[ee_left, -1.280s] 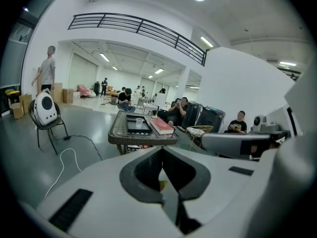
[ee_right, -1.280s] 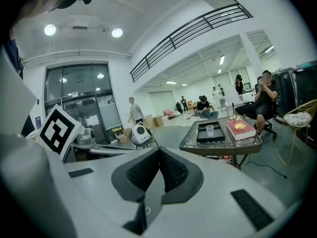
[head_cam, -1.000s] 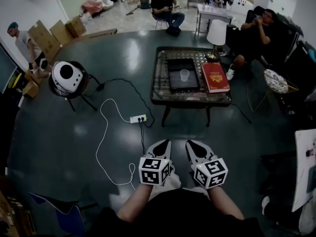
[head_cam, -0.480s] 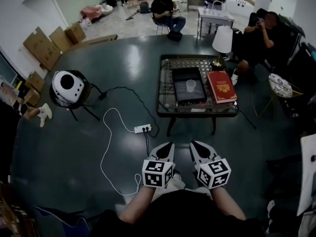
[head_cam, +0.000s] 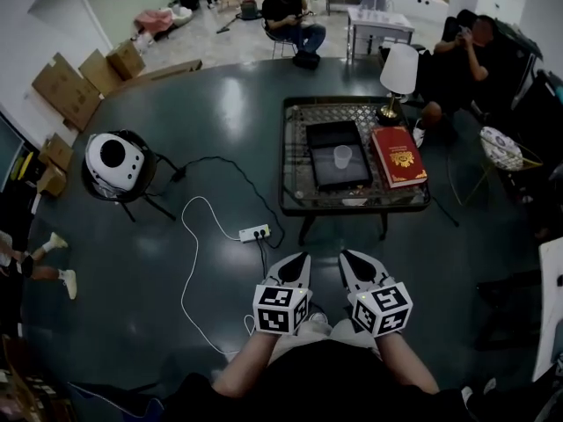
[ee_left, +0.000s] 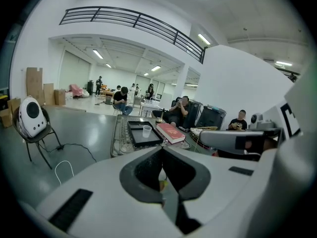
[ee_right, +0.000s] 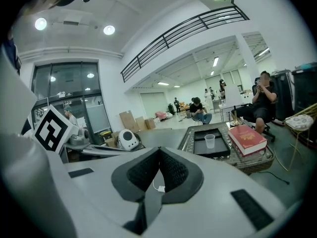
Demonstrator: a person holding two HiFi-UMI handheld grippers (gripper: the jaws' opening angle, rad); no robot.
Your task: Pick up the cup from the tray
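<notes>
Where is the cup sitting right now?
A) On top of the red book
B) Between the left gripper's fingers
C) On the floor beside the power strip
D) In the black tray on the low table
D: the clear cup stands upright in the black tray, and the red book lies beside that tray on the same table.
</notes>
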